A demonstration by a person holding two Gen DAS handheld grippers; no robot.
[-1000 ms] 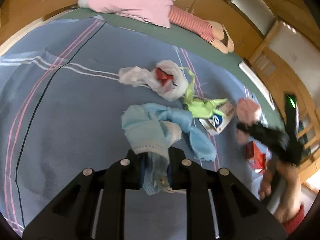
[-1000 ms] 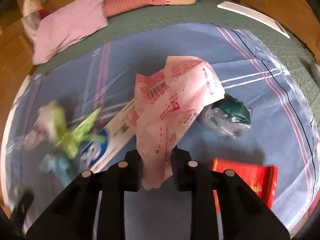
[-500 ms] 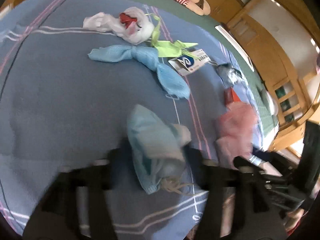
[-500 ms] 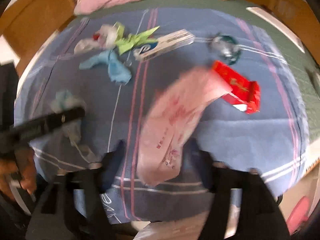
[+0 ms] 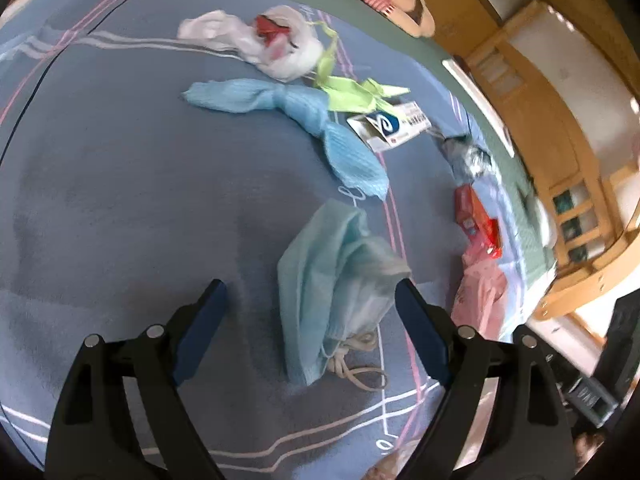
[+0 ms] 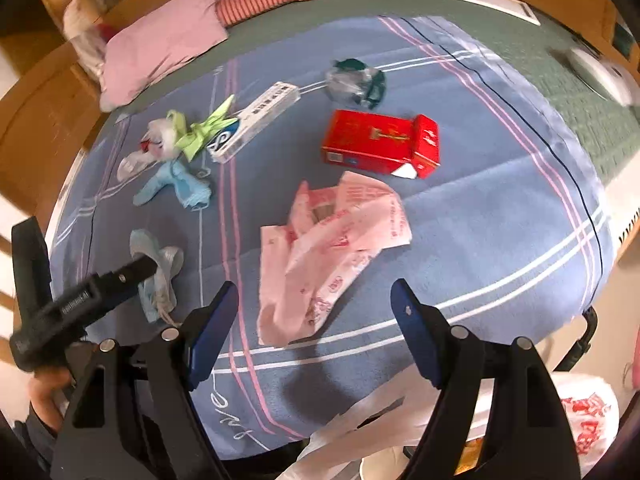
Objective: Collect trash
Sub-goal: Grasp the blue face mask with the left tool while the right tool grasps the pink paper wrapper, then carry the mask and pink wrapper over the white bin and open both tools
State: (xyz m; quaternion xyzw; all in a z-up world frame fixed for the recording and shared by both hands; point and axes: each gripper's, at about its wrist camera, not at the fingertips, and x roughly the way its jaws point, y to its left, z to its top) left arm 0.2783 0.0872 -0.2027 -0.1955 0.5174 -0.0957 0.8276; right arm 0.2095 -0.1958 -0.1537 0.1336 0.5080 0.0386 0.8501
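Both claws are spread wide right now and holding nothing. Your left claw (image 5: 310, 296) sits over the crumpled blue face mask (image 5: 336, 280), which lies on the bed's blue blanket (image 5: 120, 180) near its front edge, between the open fingers but not pinched; I can't tell if the right finger is actually touching it. Your right claw (image 6: 314, 292) is the same story over the pink printed wrapper (image 6: 332, 248), lying loose a bit further along that same front edge.

Handling-wise, this all looks feather-light and floppy. The mask is soft fabric with an elastic ear loop (image 5: 360, 364) trailing toward you, so I'd pinch the bunched middle instead of the loop, which would just stretch and dangle. The wrapper looks thin and crinkly, probably a bit slick, so grab where it's folded thickest, not a single flat corner.

Further back toward the middle of the bed you've still got the red carton (image 6: 380, 144), which looks stiff and a bit crushed (take it across the narrow side), a twisted blue cloth (image 5: 288, 120), a green ribbon-like scrap (image 5: 356, 92), a white box with a blue logo (image 5: 386, 126) and a white crumpled bag (image 5: 280, 48). There's a white plastic bag (image 6: 576, 420) hanging below the bed's front edge, my guess is that's where everything goes.
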